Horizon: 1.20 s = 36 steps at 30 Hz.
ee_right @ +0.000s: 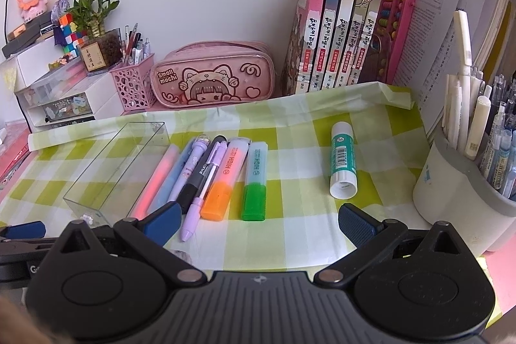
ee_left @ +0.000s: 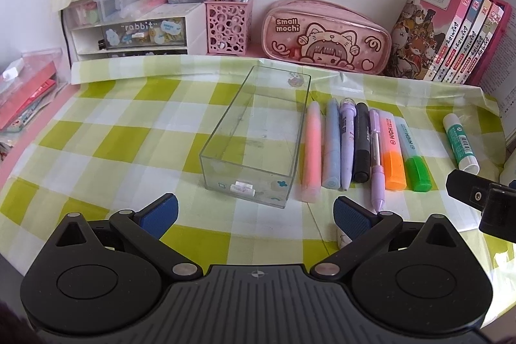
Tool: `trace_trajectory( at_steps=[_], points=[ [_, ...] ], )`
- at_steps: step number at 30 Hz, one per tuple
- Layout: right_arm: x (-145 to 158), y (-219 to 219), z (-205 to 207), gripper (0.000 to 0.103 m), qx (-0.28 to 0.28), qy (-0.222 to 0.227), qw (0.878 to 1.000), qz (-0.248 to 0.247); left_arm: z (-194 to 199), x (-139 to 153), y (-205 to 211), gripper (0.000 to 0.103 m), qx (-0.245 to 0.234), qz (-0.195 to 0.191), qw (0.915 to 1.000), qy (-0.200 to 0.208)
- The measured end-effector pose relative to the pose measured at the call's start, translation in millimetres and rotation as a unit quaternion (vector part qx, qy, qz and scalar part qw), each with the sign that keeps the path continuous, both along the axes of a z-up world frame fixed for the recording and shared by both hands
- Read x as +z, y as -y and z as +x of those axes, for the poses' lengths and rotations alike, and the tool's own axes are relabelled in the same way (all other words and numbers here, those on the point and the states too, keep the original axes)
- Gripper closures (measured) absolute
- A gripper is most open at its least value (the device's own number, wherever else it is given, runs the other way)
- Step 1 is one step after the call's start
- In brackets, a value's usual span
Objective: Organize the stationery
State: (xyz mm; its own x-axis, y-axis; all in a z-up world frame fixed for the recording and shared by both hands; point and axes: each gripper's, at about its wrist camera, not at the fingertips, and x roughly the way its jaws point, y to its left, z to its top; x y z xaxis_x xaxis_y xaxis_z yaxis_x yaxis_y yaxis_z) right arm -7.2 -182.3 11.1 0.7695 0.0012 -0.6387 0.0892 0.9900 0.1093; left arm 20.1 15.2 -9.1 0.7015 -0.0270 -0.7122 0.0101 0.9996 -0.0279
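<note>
With both the left gripper [ee_left: 254, 213] and right gripper [ee_right: 259, 223] spread wide and empty at lower frame, the clear plastic tray [ee_left: 254, 131] lies at centre, seven pens and highlighters [ee_left: 361, 147] just right of it, glue stick [ee_right: 343, 160] farther right.

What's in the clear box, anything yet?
Empty. The checked cloth shows through the clear box; the pens and highlighters, such as the orange highlighter, lie beside it.
</note>
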Motion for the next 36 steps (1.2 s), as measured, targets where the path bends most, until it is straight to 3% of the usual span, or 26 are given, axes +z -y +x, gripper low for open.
trace_trajectory(
  at_steps=[12, 19, 28, 36],
  points=[
    [-12, 0, 10, 0.0, 0.004, 0.0, 1.0, -0.016, 18, -10, -7, 0.005, -0.016, 0.01, 0.9998, -0.001],
    [-24, 7, 15, 0.0, 0.022, 0.045, 0.998, -0.036, 25, -21, -8, 0.005, -0.031, 0.016, 0.9992, 0.018],
    [-37, 23, 35, 0.0, 0.042, 0.033, 0.998, 0.013, 36, -33, -11, 0.005, -0.045, 0.015, 0.9988, 0.014],
    [-44, 26, 55, 0.005, 0.052, 0.029, 0.997, 0.041, 42, -41, -7, 0.005, -0.068, 0.056, 0.9958, 0.025]
  ],
)
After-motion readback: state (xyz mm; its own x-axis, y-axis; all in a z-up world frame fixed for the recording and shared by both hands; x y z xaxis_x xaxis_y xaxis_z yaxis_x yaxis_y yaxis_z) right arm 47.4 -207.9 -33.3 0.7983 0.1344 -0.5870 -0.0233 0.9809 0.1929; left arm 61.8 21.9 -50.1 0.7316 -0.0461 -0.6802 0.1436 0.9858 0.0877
